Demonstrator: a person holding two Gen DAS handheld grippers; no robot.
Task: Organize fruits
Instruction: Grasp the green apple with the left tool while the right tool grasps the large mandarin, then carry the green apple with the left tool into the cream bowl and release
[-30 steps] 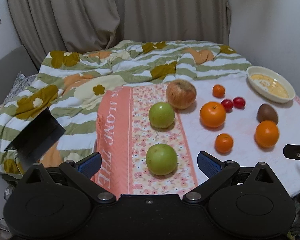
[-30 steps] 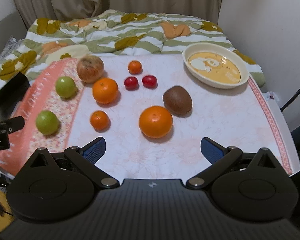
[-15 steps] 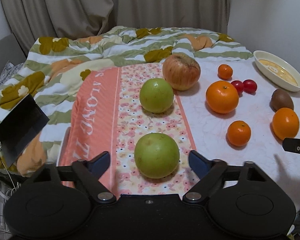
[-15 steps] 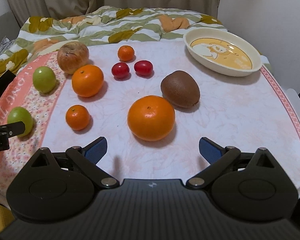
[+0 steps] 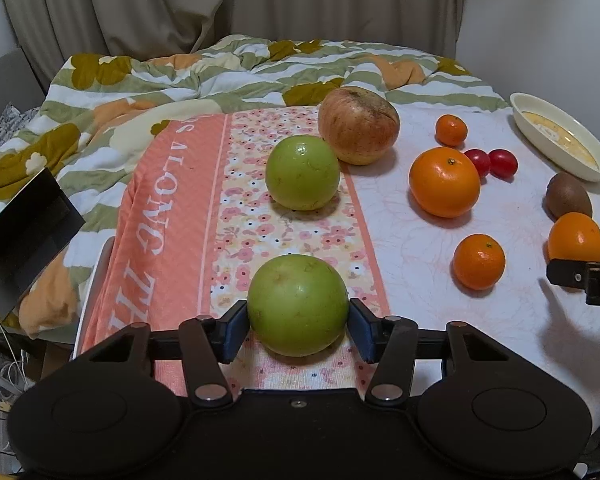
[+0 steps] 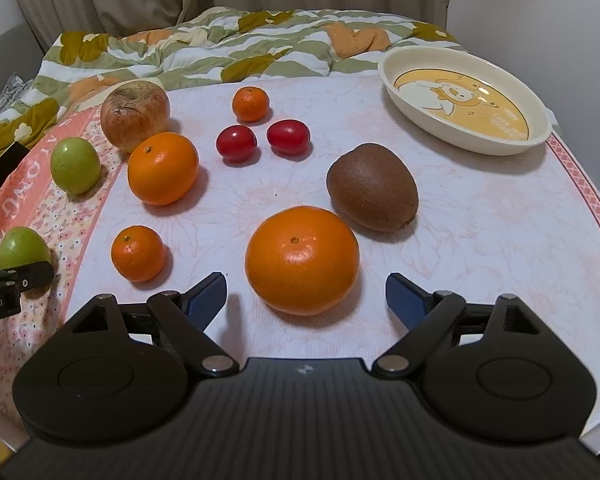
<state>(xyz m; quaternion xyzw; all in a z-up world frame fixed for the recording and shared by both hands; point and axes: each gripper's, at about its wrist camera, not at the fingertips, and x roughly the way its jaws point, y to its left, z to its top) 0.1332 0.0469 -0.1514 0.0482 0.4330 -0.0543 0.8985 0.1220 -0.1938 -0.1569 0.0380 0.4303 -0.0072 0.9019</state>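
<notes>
The left gripper (image 5: 298, 326) has just been closing its jaws onto the near green apple (image 5: 298, 304) at the table's front-left edge; squeeze gently at its widest girth before lifting. The right gripper (image 6: 306, 294), jaws wide apart, should straddle the big orange (image 6: 302, 260) evenly.

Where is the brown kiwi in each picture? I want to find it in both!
Left wrist view: the kiwi sits at the far right edge, just below the dish.
Right wrist view: the kiwi lies right of centre, just behind the big orange.
Shared landmark: the two red tomatoes, side by side in both.
</notes>
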